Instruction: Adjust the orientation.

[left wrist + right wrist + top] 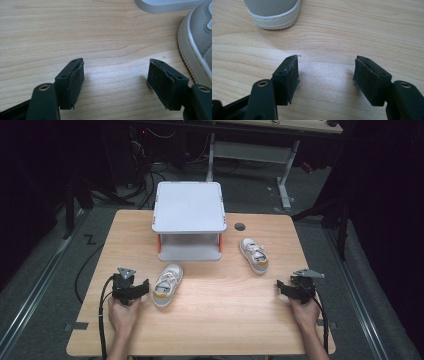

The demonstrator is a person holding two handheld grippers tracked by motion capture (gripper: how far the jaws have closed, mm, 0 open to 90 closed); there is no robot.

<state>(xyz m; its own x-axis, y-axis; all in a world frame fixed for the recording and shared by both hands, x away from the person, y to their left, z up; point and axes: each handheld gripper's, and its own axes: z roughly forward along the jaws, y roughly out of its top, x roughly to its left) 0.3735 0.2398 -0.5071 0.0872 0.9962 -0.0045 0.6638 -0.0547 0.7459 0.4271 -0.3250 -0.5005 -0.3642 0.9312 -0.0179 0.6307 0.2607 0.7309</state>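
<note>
My left gripper (131,287) has its jaws apart, nothing between them, just bare wood of the counter (225,320) under the pads. In the left gripper view the jaws (115,75) stand wide over the grain, and the left shoe (197,42) sits just beside the right-hand jaw, its ribbed white sole edge near but not touching. My right gripper (298,287) also has its jaws apart and holds nothing; in the right gripper view the gap (327,75) is over bare counter, and the right shoe (274,12) lies ahead and to the left, apart from the jaws, one rounded end with grey upper and white sole facing me. From the high view: left shoe (167,285) close to my left gripper, lying at a slight angle, laces up. Right shoe (254,255) is farther back on the counter, well apart from my right gripper, also laces up, angled. Grey two-level shoe rack (189,220) stands at the back middle of the counter, between and behind the two shoes, both shelves bare as far as visible. Both hands rest near the front edge, cables trailing back.
</note>
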